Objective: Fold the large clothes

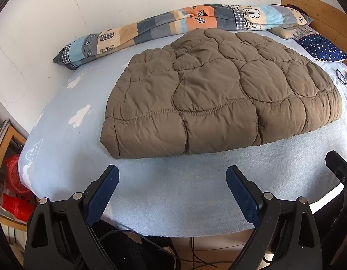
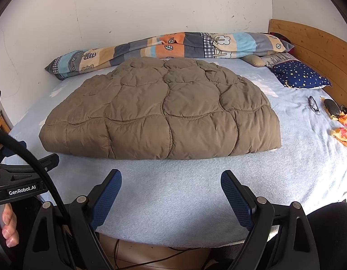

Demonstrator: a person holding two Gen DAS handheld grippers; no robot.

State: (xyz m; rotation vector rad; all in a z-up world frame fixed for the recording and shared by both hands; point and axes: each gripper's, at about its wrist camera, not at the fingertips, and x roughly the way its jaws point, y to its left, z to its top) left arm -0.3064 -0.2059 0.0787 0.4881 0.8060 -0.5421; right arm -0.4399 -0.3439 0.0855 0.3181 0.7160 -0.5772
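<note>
A brown quilted padded garment (image 1: 216, 92) (image 2: 162, 112) lies folded into a thick flat bundle in the middle of a light blue bed sheet (image 1: 184, 191) (image 2: 173, 191). My left gripper (image 1: 172, 180) hovers open over the sheet at the bed's near edge, short of the bundle's front fold, with nothing between its blue pads. My right gripper (image 2: 171, 183) stands open the same way, a little before the bundle's front fold, empty. The left gripper's body also shows at the left edge of the right wrist view, with a hand (image 2: 9, 229) on it.
A rolled patchwork blanket (image 1: 173, 24) (image 2: 169, 47) lies along the white wall behind. A starry navy pillow (image 2: 302, 75) sits by the wooden headboard (image 2: 320, 51). Glasses (image 2: 313, 105), a dark case (image 2: 332, 107) and a floral cloth (image 2: 343, 130) lie at right. Red crates (image 1: 13, 189) stand at left.
</note>
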